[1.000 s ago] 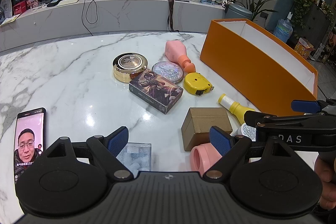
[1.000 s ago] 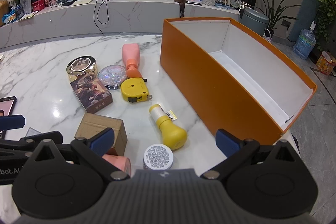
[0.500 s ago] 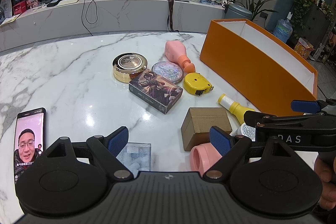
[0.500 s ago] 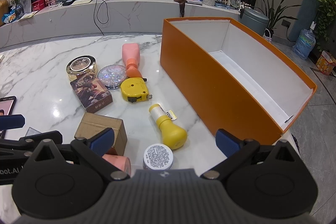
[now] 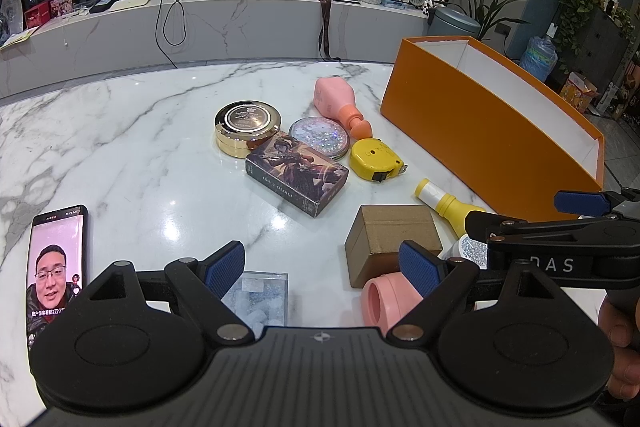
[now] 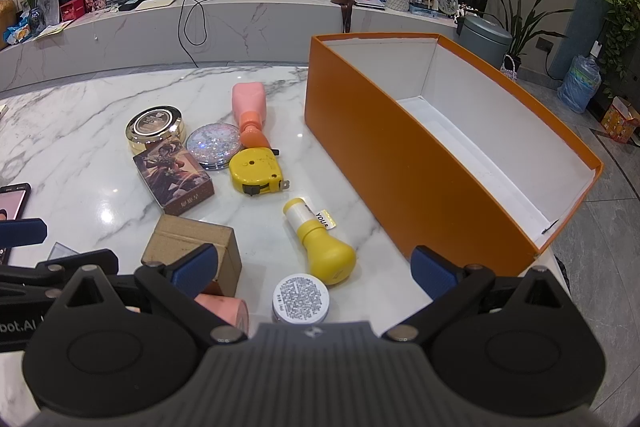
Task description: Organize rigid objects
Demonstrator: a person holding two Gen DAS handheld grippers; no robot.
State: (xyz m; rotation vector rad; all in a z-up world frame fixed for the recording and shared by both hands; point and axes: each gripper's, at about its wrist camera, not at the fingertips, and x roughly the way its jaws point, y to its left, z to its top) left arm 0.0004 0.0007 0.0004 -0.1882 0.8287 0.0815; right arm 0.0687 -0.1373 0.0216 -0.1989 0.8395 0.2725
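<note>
Fingers of the left gripper [image 5: 322,265] stand wide apart with nothing between them, low over a clear acrylic block [image 5: 258,297] and a pink cup [image 5: 386,301] lying on its side. The right gripper [image 6: 316,269] is likewise spread and empty, above a small round jar [image 6: 301,299] with a printed lid. Just beyond sit a brown cardboard box [image 6: 192,247] and a yellow bottle [image 6: 320,243] lying flat, its long axis running away from the camera, white cap toward the far side. Farther out lie a yellow tape measure [image 6: 256,173], a card box [image 6: 172,173], a glitter compact [image 6: 214,146], a gold tin [image 6: 156,127] and a pink bottle [image 6: 250,107] lying with its orange cap toward the near side. A phone [image 5: 56,267] lies at the left. All rest on a white marble table [image 5: 120,147]. An orange box [image 6: 420,167], open-topped with a white inside, stands to the right, its long axis running diagonally away. Behind are a marble TV counter [image 6: 260,23], a router, plants and a teddy bear.
</note>
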